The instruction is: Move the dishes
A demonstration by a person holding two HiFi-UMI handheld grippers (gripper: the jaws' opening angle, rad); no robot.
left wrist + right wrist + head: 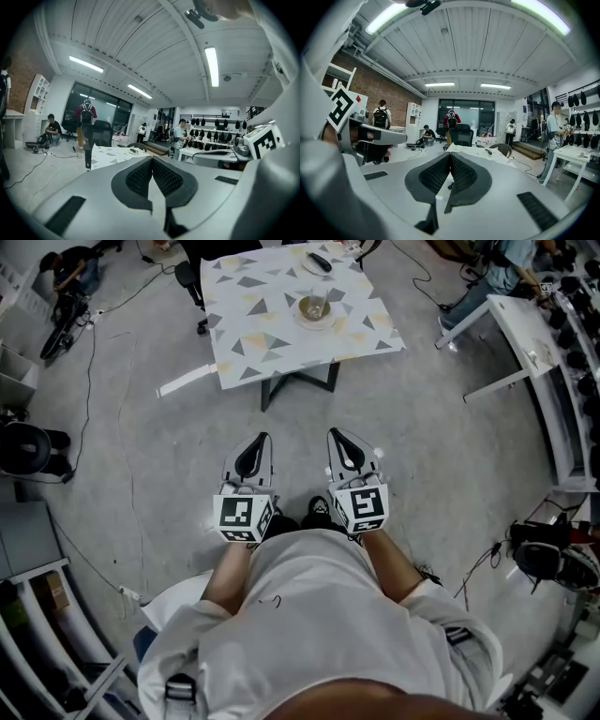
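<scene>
I hold both grippers low, side by side, well apart from patterned worktop [253,334] ahead. Left gripper [260,441]: jaws pressed together, nothing between. Right gripper [337,437]: jaws likewise closed, empty. Dishes on worktop: bowl on plate [315,309] near middle, second plate [319,261] with dark item at far edge. People stand in room beyond.

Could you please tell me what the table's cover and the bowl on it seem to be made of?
The table cover looks like matte cloth or vinyl, white with grey and yellow triangles; its edges hang down at the sides. The bowl may be glazed ceramic, given its slight sheen, but it is too small to be sure.
</scene>
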